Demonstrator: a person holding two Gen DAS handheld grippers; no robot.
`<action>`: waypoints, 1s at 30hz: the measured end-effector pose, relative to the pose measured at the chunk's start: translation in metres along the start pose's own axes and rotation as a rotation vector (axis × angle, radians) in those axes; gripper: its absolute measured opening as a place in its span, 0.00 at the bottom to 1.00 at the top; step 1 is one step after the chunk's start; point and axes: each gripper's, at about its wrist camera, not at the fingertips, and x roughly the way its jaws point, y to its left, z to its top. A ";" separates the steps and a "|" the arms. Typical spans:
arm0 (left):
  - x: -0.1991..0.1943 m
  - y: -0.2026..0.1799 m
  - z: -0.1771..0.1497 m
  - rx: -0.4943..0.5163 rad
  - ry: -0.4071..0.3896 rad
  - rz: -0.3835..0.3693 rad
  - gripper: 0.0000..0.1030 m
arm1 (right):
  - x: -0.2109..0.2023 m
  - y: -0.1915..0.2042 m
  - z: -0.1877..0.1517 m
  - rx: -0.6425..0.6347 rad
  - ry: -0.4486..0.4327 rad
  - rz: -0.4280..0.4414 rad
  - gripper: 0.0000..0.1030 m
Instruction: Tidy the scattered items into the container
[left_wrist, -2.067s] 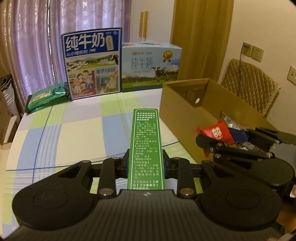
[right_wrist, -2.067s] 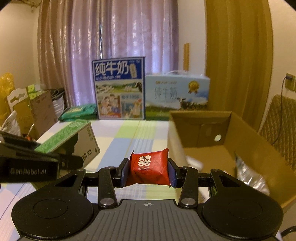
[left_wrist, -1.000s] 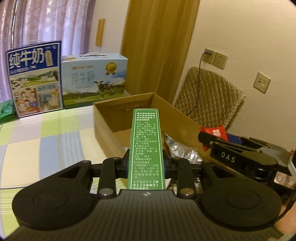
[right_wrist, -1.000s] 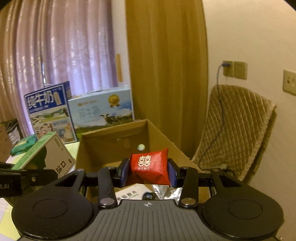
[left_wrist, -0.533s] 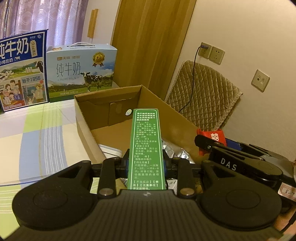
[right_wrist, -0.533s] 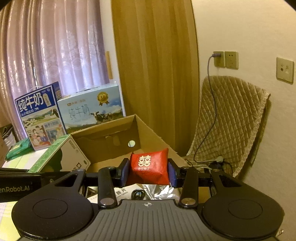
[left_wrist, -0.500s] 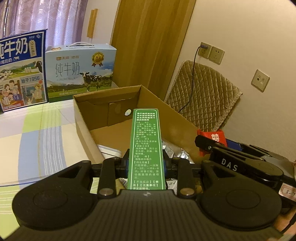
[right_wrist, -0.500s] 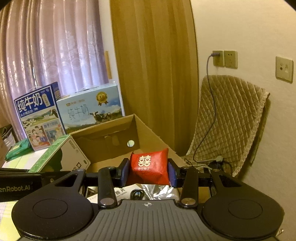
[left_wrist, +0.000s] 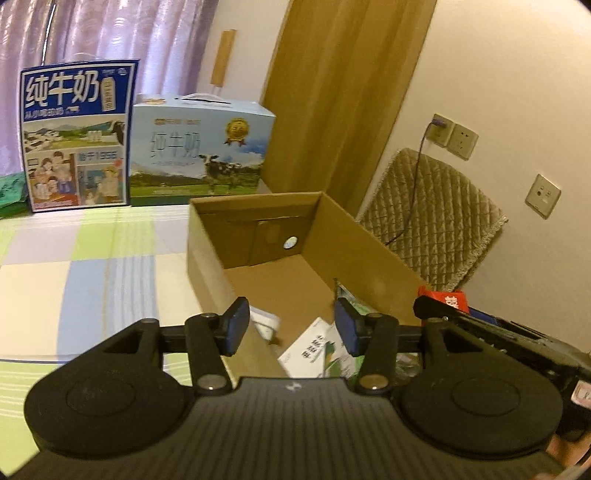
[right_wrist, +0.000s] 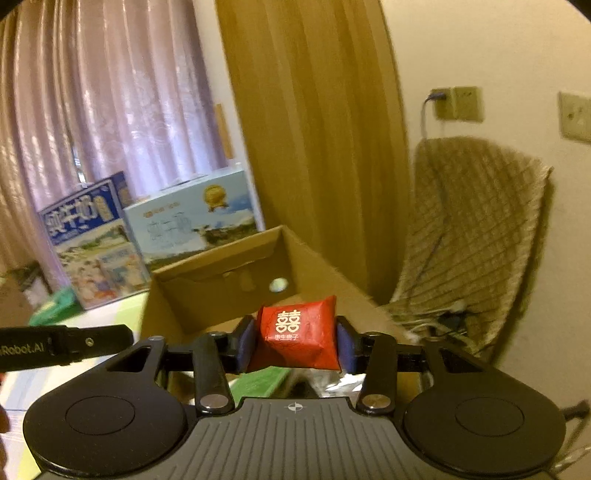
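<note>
Left gripper (left_wrist: 291, 326) held level over the near end of the open brown cardboard box (left_wrist: 369, 240), jaws spread wide apart with nothing between the blue pads. Directly below the gap, inside the box: a white-and-green printed carton (left_wrist: 319, 350) lying tilted, beside a small white item (left_wrist: 266, 323) against the left wall. Far half of the box floor bare.

Right gripper (right_wrist: 294, 341) raised at the box's near right side, pointed along its length, jaws clamped on a red pillow-shaped candy packet with a white double-happiness mark (right_wrist: 295, 338). Packet held above the box, not inside it.

Seen only from the left wrist: the box contents under the open jaws, the green, blue and white checked cloth on the table (left_wrist: 92, 273), and the right gripper (left_wrist: 480, 325) from the side with a corner of the red packet (left_wrist: 445, 300) at its tip.

Seen only from the right wrist: the full face of the packet and its grip, a crinkled silver foil bag (right_wrist: 343, 382) under the jaws, and the black tip of the left gripper (right_wrist: 66, 347) at the left edge. View somewhat blurred.

Common to both: the dark blue milk carton case (left_wrist: 75, 136) and the pale blue milk gift box (left_wrist: 199, 155) standing beyond the cardboard box, and the quilted beige chair (left_wrist: 432, 218) to the right.
</note>
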 end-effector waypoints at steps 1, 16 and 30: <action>-0.001 0.002 -0.001 0.003 0.003 0.001 0.51 | 0.000 -0.001 0.000 0.014 -0.003 0.005 0.78; -0.026 0.008 -0.026 0.055 0.004 0.072 0.98 | -0.020 -0.013 0.003 0.087 -0.081 -0.025 0.93; -0.081 -0.021 -0.058 0.048 0.030 0.172 0.99 | -0.090 -0.004 0.018 -0.029 -0.044 -0.009 0.98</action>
